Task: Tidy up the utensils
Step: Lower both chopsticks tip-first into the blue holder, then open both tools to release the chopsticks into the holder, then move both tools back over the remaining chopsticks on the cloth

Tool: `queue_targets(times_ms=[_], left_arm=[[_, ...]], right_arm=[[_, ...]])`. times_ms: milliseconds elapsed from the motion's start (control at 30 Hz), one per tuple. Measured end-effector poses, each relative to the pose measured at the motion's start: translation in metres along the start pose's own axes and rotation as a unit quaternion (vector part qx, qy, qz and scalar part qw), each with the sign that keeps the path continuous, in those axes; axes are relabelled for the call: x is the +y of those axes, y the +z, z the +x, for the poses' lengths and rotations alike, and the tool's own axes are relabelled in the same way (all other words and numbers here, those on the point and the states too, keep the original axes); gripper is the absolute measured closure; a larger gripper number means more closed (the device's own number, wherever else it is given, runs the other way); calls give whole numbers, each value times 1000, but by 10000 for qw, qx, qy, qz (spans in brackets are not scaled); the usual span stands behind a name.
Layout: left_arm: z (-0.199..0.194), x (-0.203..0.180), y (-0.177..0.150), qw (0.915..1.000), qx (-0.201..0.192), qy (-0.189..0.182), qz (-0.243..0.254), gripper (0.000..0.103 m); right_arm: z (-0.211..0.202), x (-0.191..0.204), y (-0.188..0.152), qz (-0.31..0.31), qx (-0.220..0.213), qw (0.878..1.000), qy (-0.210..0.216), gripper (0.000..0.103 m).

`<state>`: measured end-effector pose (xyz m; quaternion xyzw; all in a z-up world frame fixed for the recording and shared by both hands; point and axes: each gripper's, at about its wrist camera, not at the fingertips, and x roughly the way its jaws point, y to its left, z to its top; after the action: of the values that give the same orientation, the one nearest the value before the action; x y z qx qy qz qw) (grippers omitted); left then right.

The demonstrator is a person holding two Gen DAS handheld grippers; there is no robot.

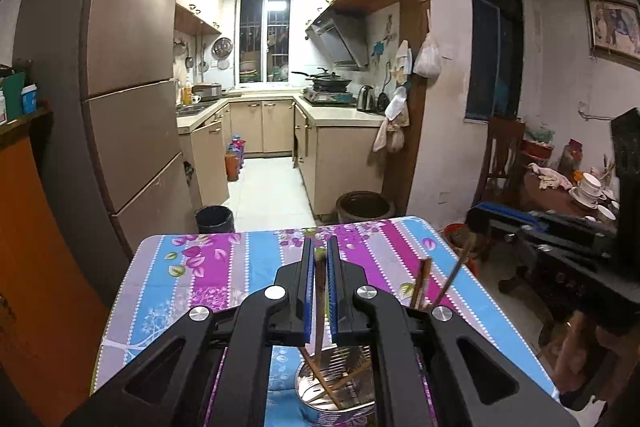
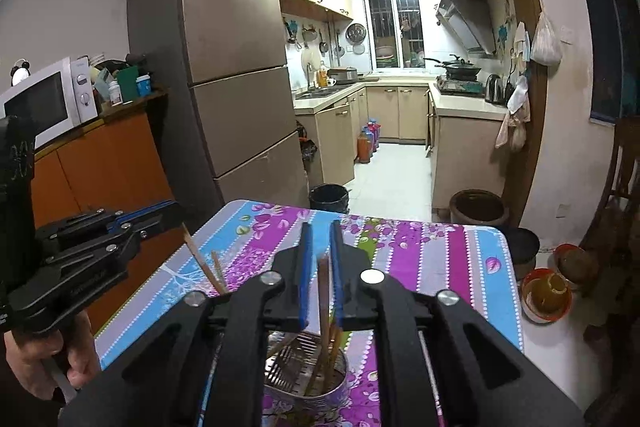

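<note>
Step in hand, depositing chopsticks: left tongs (image 1: 319, 259) pinching a chopstick (image 1: 319, 347), right tongs (image 2: 320, 247) barely parted around another chopstick (image 2: 323, 291), both over the steel holder (image 2: 306, 373), lower centre of table (image 2: 440, 251); next, judged: release, withdraw upward.

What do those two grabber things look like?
Each hand-held gripper is black plastic: the left hand-held gripper and the right hand-held gripper have two straight fingers lined with blue pads, angular arms with cut-out holes, and round silver bolts.

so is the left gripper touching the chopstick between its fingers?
Touching. Left wrist view: the left gripper has its blue pads closed against the chopstick standing in the metal holder.
</note>
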<state>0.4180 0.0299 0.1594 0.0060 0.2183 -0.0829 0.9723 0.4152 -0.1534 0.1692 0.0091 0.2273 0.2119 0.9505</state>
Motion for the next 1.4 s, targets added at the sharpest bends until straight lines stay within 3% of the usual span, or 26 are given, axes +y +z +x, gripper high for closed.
queue_targets(times_ms=[100, 167, 367, 567, 667, 733, 1033, 1267, 1400], left_arm=[[4, 6, 0, 10000, 28, 38, -52, 92], [4, 9, -1, 9999, -5, 86, -70, 68], [1, 18, -2, 9996, -96, 244, -133, 44], [-6, 20, -3, 9991, -188, 344, -130, 36], [-19, 19, -7, 9986, -320, 409, -75, 30], [-34, 19, -11, 9978, -464, 468, -16, 27], [-137, 30, -38, 9875, -1372, 761, 135, 10], [-241, 35, -99, 9734, -2092, 862, 361, 5], [-273, 27, -150, 9758, -2041, 578, 535, 5]], right_arm=[[-4, -6, 1, 36, -98, 9999, -55, 73], [-7, -8, 2, 36, -151, 9999, -67, 66], [-14, -9, 2, 22, -274, 9996, -85, 50], [-20, -8, -3, -41, -385, 9991, -175, 38], [-30, -5, -6, -76, -497, 9986, -171, 25], [-41, -1, -8, -143, -619, 9978, -188, 16], [-128, 24, -22, -522, -1569, 9849, -509, 6], [-206, 47, -51, -786, -2141, 9726, -447, 6], [-228, 60, -88, -862, -2118, 9730, -318, 6]])
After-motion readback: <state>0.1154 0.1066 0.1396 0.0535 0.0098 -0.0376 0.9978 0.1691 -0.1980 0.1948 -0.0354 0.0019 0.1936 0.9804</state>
